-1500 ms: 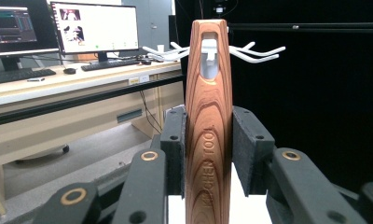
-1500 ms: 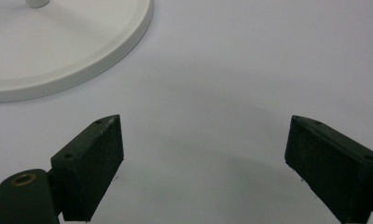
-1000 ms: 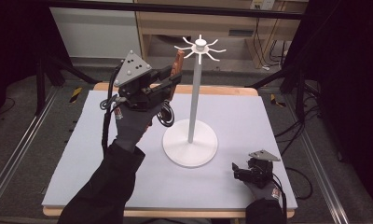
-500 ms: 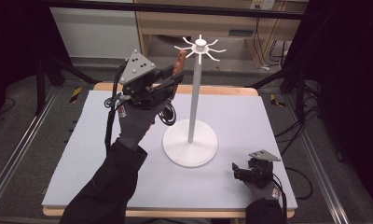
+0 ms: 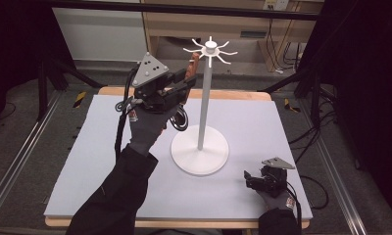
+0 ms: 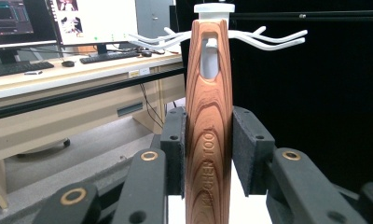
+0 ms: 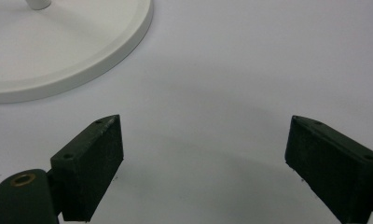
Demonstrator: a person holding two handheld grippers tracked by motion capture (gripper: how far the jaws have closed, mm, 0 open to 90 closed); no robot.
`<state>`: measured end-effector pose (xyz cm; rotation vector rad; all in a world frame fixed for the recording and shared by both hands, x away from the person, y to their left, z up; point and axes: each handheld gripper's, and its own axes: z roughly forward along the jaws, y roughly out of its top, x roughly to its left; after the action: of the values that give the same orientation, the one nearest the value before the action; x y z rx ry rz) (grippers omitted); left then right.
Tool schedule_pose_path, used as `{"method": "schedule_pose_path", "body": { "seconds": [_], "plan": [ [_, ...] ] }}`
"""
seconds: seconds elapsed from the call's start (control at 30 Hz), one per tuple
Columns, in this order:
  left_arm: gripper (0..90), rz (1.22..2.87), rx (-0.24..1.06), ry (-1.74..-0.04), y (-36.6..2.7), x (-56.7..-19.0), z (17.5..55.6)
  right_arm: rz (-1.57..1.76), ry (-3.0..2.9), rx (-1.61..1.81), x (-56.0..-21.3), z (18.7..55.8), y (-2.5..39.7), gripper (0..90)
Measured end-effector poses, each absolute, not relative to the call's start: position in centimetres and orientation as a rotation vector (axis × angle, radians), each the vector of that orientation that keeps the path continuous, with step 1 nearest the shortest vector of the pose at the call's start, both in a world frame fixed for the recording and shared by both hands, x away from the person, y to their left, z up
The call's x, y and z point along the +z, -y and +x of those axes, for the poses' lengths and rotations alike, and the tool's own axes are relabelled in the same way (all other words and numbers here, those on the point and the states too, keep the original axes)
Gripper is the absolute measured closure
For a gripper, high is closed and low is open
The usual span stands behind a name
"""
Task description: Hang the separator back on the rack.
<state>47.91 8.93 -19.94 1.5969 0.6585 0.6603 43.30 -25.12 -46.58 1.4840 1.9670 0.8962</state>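
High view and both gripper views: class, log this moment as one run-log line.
left tool: shut on wooden handle | handle slot: at stand hook | right tool: open, idle over table

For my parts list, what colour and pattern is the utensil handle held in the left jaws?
Reddish-brown wood grain on the utensil handle, clearest in the left gripper view.

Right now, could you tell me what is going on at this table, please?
A person is lifting a brown wooden utensil handle with a hanging slot up to the white metal hook stand. The left hand-held gripper is shut on the handle, and in the left gripper view the slot lines up with one of the stand's hooks; I cannot tell whether it has caught on it. The right hand-held gripper rests open and empty on the white tabletop near the stand's base.
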Motion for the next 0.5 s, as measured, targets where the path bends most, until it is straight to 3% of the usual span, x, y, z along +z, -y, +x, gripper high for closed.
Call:
{"method": "schedule_pose_path", "body": {
  "seconds": [0.5],
  "plan": [
    [66.4,1.617,0.666,-0.655,-8.48,-20.55,48.11,1.485,-1.973,0.892,-46.63,43.34,25.04,11.7]
  ]
}}
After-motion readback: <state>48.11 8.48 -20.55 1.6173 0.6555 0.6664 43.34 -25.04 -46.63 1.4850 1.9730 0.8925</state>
